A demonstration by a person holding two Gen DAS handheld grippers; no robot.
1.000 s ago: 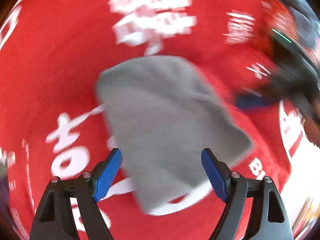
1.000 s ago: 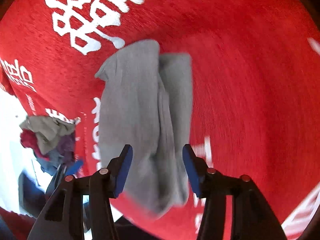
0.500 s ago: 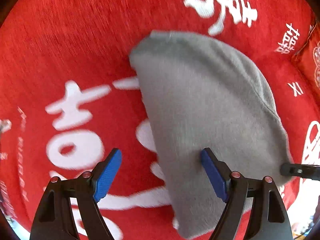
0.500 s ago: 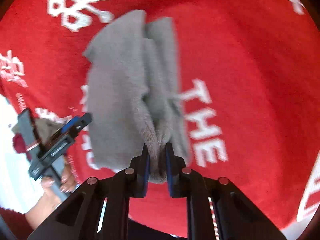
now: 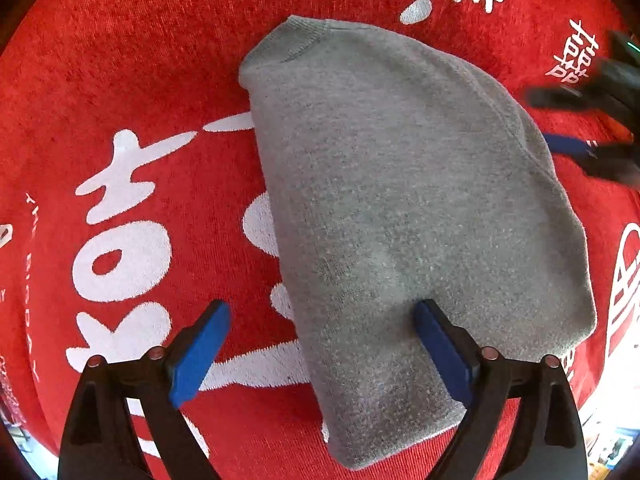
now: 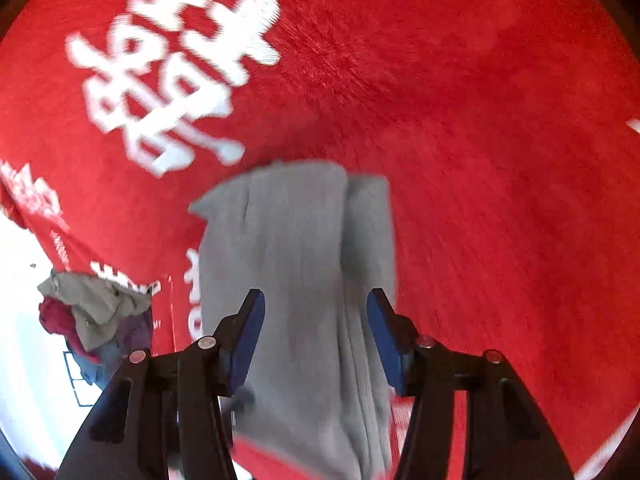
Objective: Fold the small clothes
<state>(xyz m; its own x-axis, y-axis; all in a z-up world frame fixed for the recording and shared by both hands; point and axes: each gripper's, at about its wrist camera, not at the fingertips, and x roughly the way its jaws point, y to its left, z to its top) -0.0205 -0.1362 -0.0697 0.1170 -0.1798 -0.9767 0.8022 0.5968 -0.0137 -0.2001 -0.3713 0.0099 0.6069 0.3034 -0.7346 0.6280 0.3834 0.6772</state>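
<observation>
The left gripper (image 5: 322, 354) has spread wider, released, over the folded grey garment (image 5: 400, 208) lying on the red cloth (image 5: 120, 80). The right gripper (image 6: 316, 338), pinching the garment's edge half a second ago, has just reopened; only its view shows the clothes pile (image 6: 94, 312).

Motion-blurred right tongs (image 5: 576, 148) are cut off at the left-wrist view's edge.

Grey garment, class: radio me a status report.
Left gripper open, widening. Right gripper reopened, pads clear. Grey garment folded on red cloth. Nothing obstructing.
</observation>
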